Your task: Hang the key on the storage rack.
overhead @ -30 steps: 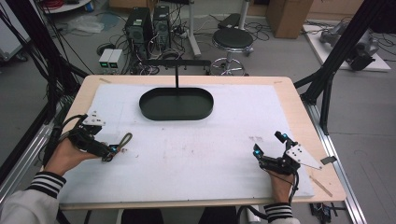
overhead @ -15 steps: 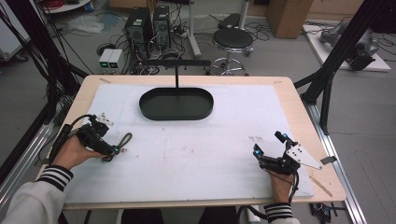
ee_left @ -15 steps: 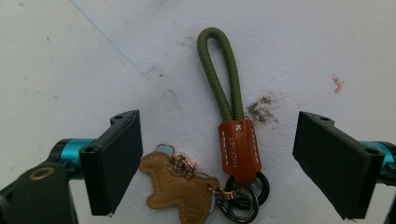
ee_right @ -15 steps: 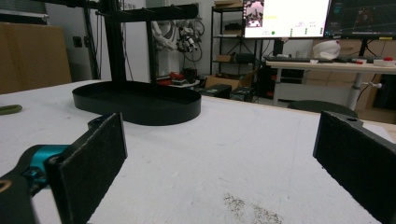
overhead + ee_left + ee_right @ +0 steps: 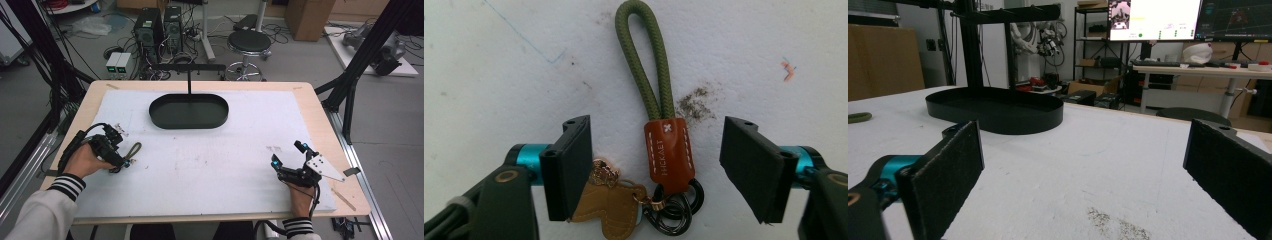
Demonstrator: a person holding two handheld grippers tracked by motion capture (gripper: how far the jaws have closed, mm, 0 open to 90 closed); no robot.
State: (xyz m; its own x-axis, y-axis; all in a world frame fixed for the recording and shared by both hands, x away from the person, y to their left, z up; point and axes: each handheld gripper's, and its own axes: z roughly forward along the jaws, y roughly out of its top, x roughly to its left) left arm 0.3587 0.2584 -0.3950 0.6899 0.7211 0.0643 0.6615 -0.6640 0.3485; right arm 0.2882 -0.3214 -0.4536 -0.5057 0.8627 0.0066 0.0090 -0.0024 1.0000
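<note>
Where the white mat [image 5: 210,165] covers the wooden table [image 5: 310,107], the left gripper [image 5: 116,152] sits near the left edge, held low over a keychain [image 5: 659,135] by the person's left hand [image 5: 85,161]. In the left gripper view its jaws stand spread wide, one on each side of the keychain, gripping nothing; the left jaw touches or overlaps a tan leather charm [image 5: 611,202], though contact cannot be told for sure. The keychain lies flat on the mat, with an olive cord loop [image 5: 644,60], a brown leather band [image 5: 669,152] and dark metal rings [image 5: 674,210] beside the charm. Its long axis runs straight away from the gripper, loop end pointing away, rings end nearest the camera. In the high view the loop [image 5: 134,149] points toward the right and slightly toward the table's far side.

Farther right, at the far middle of the mat, stands a black oval tray [image 5: 189,111] with a T-shaped black stand [image 5: 189,75] rising from it, well apart from both grippers. Nothing lies between the keychain and the tray.

At the right, near the front edge, the right gripper [image 5: 290,160] rests on the mat in the right hand [image 5: 300,192], jaws spread wide and empty. The right gripper view faces the tray [image 5: 995,112] across bare mat.
</note>
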